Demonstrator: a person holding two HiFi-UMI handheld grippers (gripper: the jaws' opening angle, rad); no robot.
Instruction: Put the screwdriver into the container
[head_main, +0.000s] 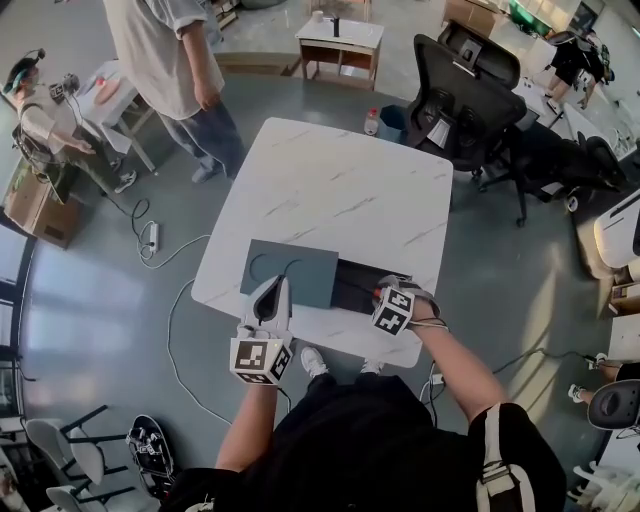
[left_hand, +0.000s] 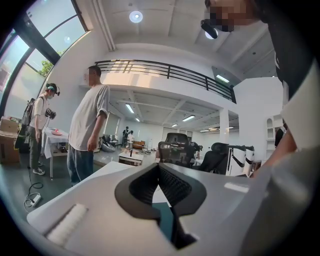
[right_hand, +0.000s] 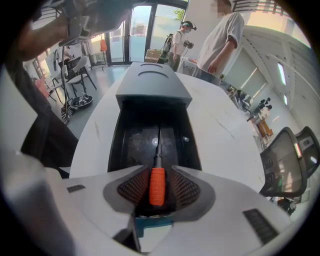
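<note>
The screwdriver (right_hand: 157, 186) has an orange ribbed handle and a thin metal shaft that points into the black open container (right_hand: 116, 145). The handle lies between the pads of my right gripper (right_hand: 157, 171), with a narrow gap on each side, so the gripper is open. A dark grey lid (right_hand: 152, 85) covers the container's far end. In the head view the right gripper (head_main: 381, 296) is at the container's (head_main: 350, 287) near end, by the table's front edge. My left gripper (head_main: 270, 301) rests on the grey lid (head_main: 300, 265). Its jaws meet at the tip (left_hand: 159, 167), shut, with nothing seen between them.
The white marble table (head_main: 340, 190) is bare beyond the container. A person (head_main: 170, 60) stands at its far left corner. A black office chair (head_main: 465, 95) is at the far right. Cables and a power strip (head_main: 152, 236) lie on the floor to the left.
</note>
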